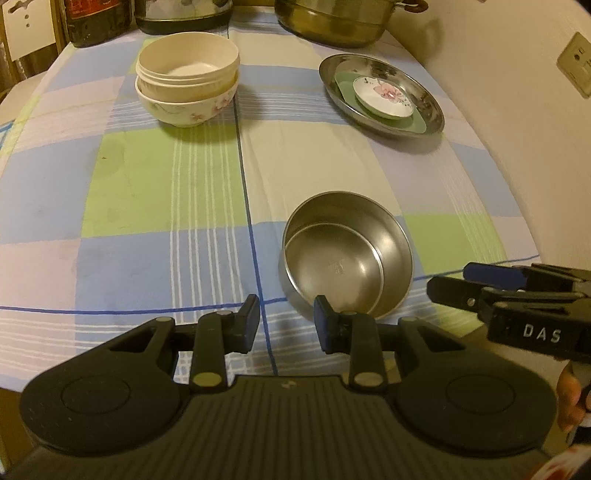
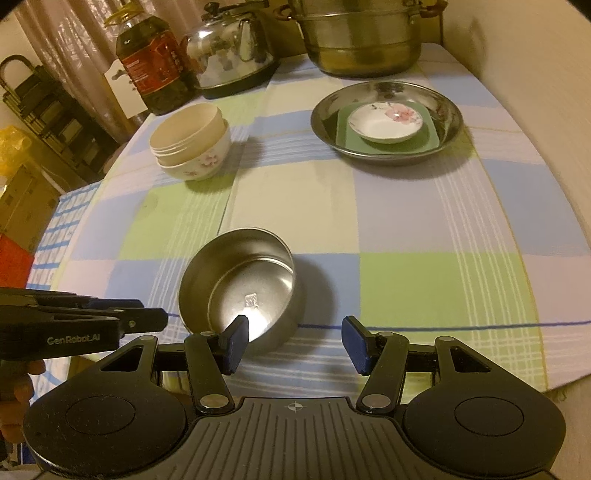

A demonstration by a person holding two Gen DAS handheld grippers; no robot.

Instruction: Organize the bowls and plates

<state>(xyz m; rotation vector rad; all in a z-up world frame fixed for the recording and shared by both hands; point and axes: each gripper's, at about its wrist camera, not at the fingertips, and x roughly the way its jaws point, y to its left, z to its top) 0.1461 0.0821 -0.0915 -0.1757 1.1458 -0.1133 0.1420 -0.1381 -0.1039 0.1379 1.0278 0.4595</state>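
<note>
A steel bowl [image 1: 347, 254] [image 2: 240, 284] stands on the checked tablecloth close in front of both grippers. My left gripper [image 1: 286, 325] is open and empty, its right finger just at the bowl's near rim. My right gripper [image 2: 293, 343] is open and empty, its left finger at the bowl's near rim. Two cream bowls [image 1: 188, 83] [image 2: 190, 142] sit nested at the far left, the lower one with flowers. A steel plate [image 1: 382, 94] [image 2: 386, 122] at the far right holds a green square dish [image 1: 415, 123] [image 2: 432, 142] and a small flowered saucer [image 1: 382, 98] [image 2: 384, 122].
A large steel pot [image 2: 360, 35] [image 1: 332, 22], a kettle [image 2: 231, 48] and a dark oil bottle [image 2: 155, 59] stand along the table's far edge. A wall with a socket [image 1: 576, 62] runs along the right. Shelves and boxes [image 2: 37, 122] stand left of the table.
</note>
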